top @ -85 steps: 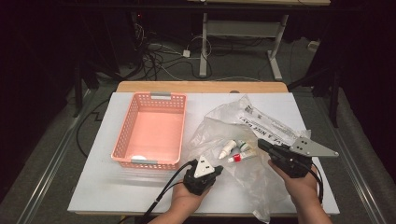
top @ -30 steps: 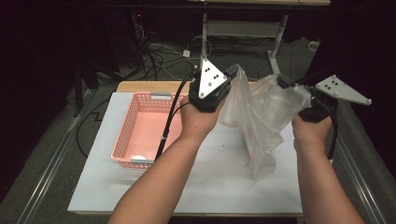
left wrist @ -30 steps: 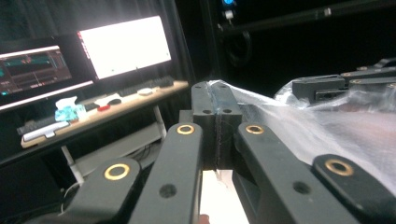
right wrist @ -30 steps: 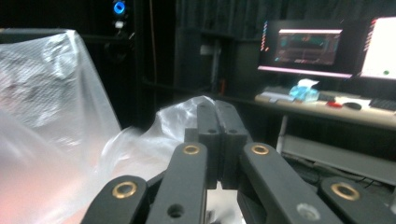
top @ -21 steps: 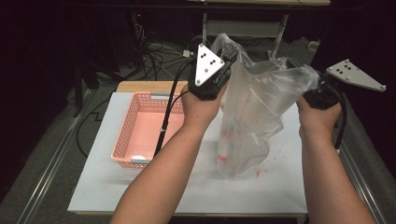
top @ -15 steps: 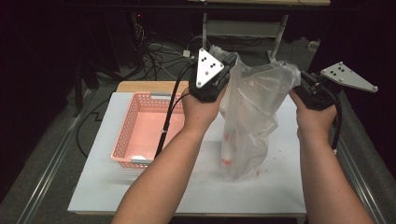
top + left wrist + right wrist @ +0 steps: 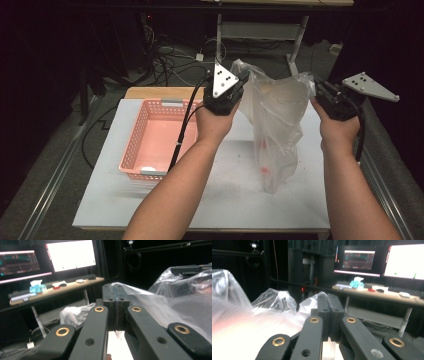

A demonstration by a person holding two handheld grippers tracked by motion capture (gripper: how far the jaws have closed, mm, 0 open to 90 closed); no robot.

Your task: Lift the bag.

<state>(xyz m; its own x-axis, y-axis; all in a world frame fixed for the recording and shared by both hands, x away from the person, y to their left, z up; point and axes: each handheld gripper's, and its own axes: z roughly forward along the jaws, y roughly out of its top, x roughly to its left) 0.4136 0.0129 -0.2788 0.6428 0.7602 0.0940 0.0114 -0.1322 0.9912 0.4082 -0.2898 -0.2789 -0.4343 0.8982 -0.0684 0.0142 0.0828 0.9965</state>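
A: Above, both forearms are reaching forward from the near edge of the table (image 7: 125,205), hands raised. The left gripper (image 7: 239,80) is pinching the clear plastic bag (image 7: 277,120) at its left top corner; the right gripper (image 7: 320,90) is pinching the right top corner. The bag is hanging stretched between them, its bottom resting on the table right of centre.

B: Are the jaws closing fully?

A: In the left gripper view the two black jaws are meeting flat, with film of the bag (image 7: 160,302) trapped between them. In the right gripper view the jaws are likewise pressed together, bag film (image 7: 274,302) bunching at their left.

B: What is hard to make out?

A: Red-tipped contents (image 7: 264,157) are showing only as blurs through the plastic. The pink basket (image 7: 150,135) is sitting toward the table's left edge, its right rim partly covered by the left forearm.
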